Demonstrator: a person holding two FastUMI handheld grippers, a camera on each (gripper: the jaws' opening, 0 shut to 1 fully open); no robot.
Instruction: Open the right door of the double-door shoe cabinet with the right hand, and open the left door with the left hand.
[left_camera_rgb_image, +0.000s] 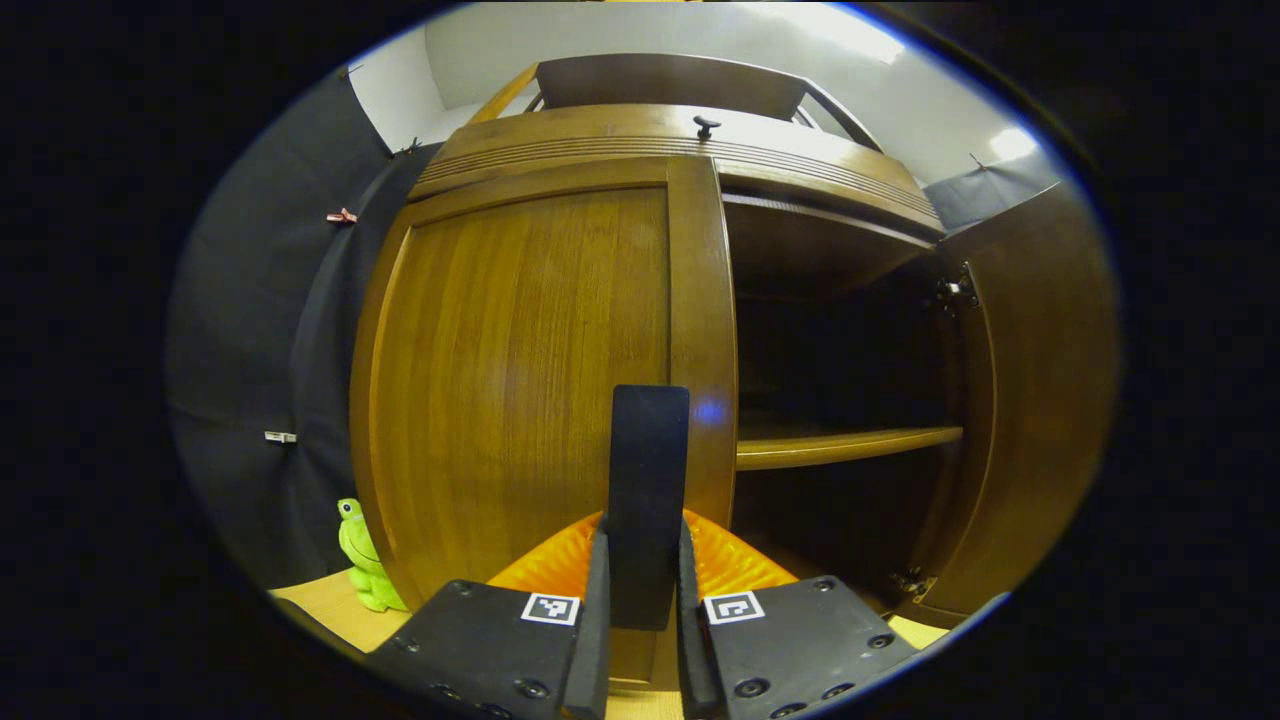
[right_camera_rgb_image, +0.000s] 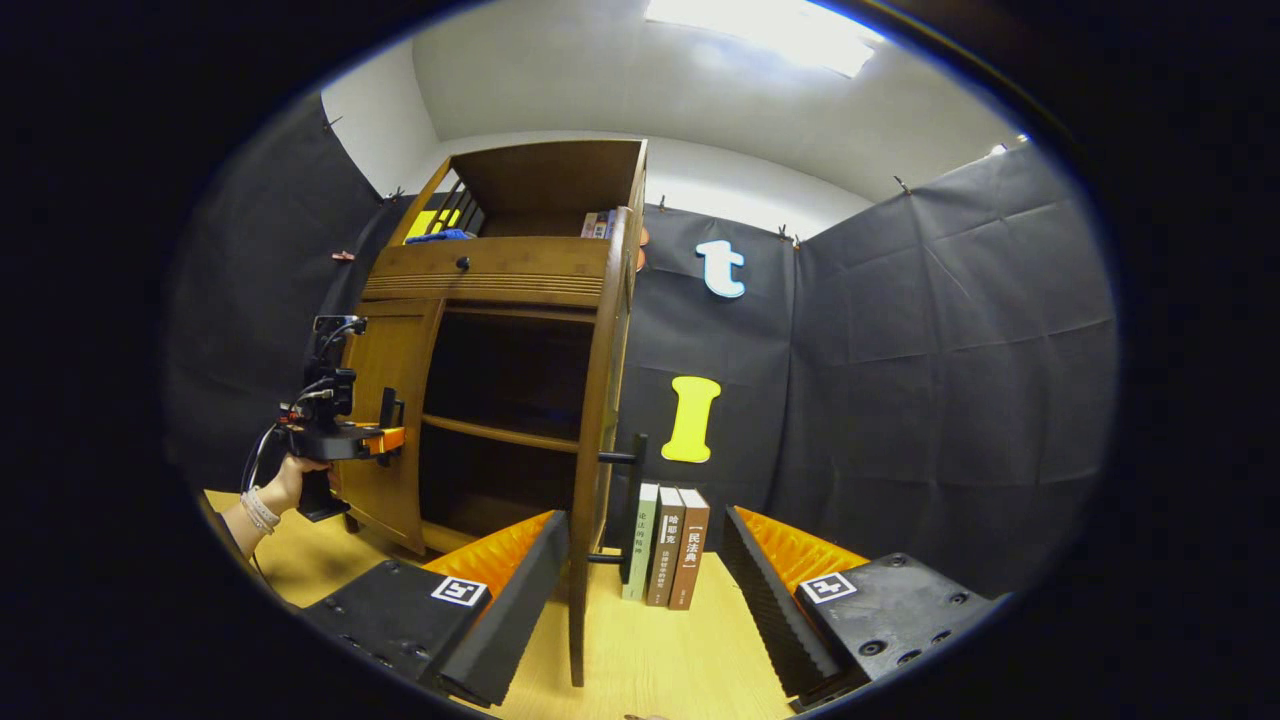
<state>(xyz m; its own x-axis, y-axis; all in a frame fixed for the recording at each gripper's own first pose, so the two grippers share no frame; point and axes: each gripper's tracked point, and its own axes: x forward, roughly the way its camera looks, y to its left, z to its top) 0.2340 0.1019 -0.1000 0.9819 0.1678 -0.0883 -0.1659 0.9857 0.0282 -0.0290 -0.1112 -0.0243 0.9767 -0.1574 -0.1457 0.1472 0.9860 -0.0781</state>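
Observation:
The wooden shoe cabinet (left_camera_rgb_image: 680, 150) fills the left gripper view. Its left door (left_camera_rgb_image: 520, 380) looks closed. My left gripper (left_camera_rgb_image: 643, 530) is shut on that door's dark upright handle (left_camera_rgb_image: 650, 450), one finger on each side. The right door (left_camera_rgb_image: 1040, 400) stands swung open, showing a dark inside with a shelf (left_camera_rgb_image: 840, 445). In the right gripper view the right door (right_camera_rgb_image: 592, 420) is seen edge-on with its handle (right_camera_rgb_image: 636, 480) facing out. My right gripper (right_camera_rgb_image: 645, 518) is open, fingers wide apart just before that edge, holding nothing. A hand holds the left gripper (right_camera_rgb_image: 350, 435) at the left door (right_camera_rgb_image: 395, 470).
Three books (right_camera_rgb_image: 665, 545) stand upright on the wooden tabletop (right_camera_rgb_image: 660, 660) right of the open door. A green frog toy (left_camera_rgb_image: 365, 570) sits left of the cabinet. A drawer with a knob (left_camera_rgb_image: 706, 125) is above the doors. Black cloth walls close in the sides and back.

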